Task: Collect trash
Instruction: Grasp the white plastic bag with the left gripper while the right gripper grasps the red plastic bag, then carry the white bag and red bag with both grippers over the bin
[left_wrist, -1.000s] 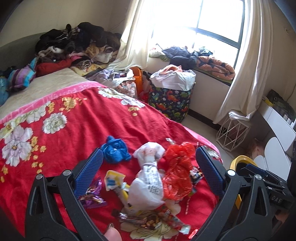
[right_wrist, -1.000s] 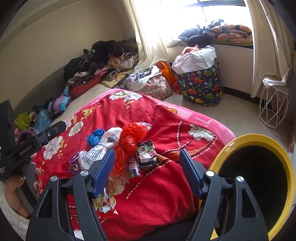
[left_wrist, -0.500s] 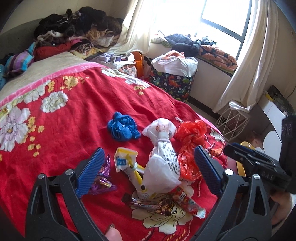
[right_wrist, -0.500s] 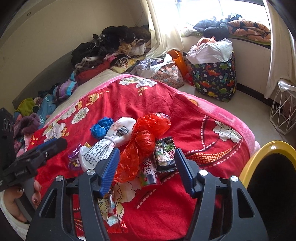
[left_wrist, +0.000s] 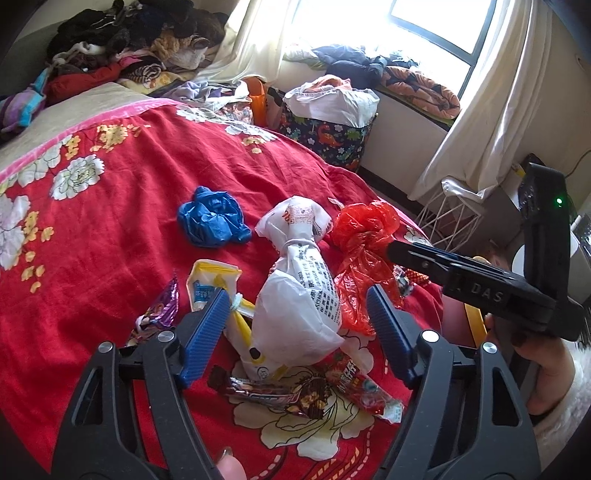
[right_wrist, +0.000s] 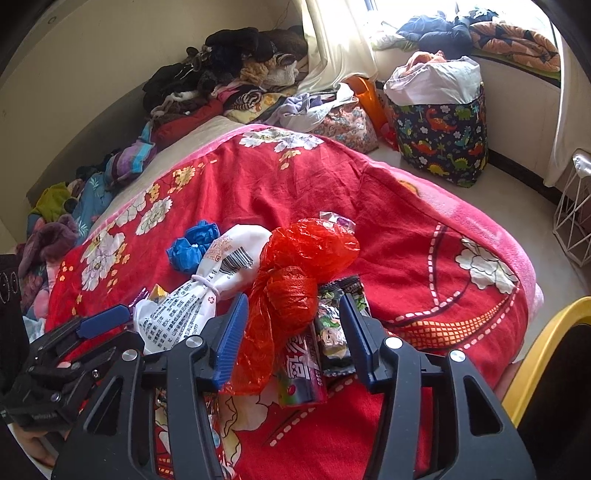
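Left gripper (left_wrist: 295, 332): jaws spread wide, holding nothing; the white tied bag (left_wrist: 299, 295) sits between its blue pads.
Right gripper (right_wrist: 293, 338): jaws apart, nothing clamped; the red plastic bag (right_wrist: 291, 299) lies between its pads, touching the left one.
Just ahead of the right gripper: two snack wrappers (right_wrist: 332, 328) beside the red bag, against the right pad.
Below the left gripper: dark candy wrapper (left_wrist: 273, 395) and a red wrapper (left_wrist: 362, 384), flat on the bed (left_wrist: 110, 229).
Left of the left gripper: yellow-and-white packet (left_wrist: 210, 284) at its left pad; purple wrapper (left_wrist: 162, 306) just beyond it.
Further ahead: crumpled blue bag (left_wrist: 212, 218), apart from the white bag.
Right of the right gripper: yellow-rimmed bin (right_wrist: 543, 354), off the bed's edge.
Far ahead: dinosaur-print basket (right_wrist: 439, 133) on the floor.
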